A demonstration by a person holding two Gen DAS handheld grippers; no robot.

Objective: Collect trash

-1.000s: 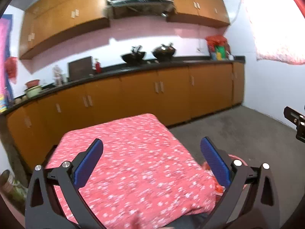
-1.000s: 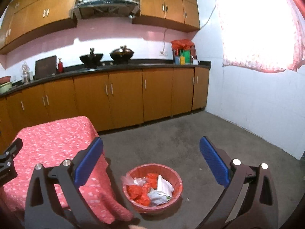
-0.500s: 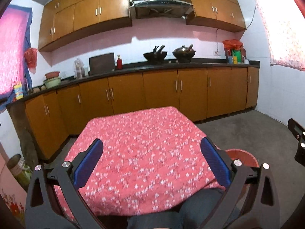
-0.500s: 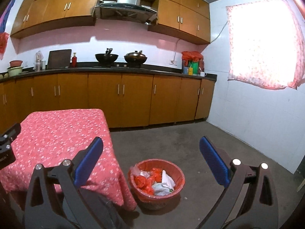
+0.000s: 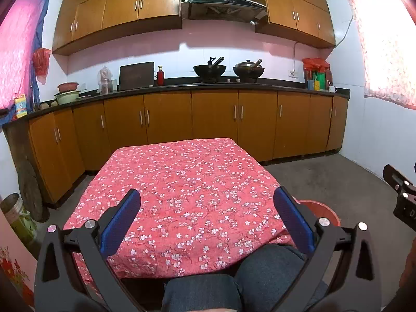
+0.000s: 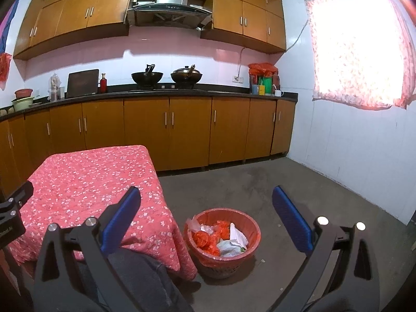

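Both grippers idle. Left gripper (image 5: 208, 217) has its blue fingers wide apart, nothing between them; it looks across the table (image 5: 182, 182), whose red floral cloth shows no loose trash from this view. Right gripper (image 6: 206, 215) is likewise spread and empty.

Task thing: the red basket (image 6: 223, 241) sits on the floor just beside the table's right edge, lined with a red bag and already holding crumpled red and white wrappers (image 6: 221, 238). In the left wrist view only its rim (image 5: 322, 209) peeks past the table's near right corner.

Key relation: the basket lies below and ahead of our right fingers, roughly centred in the gap between them, so the right side is clearly nearer; the left would have to cross the table corner. The basket is round with its mouth facing up, so there is no long axis to line up with.

Our read: collection looks done or close. No further trash visible on the floor near the basket.
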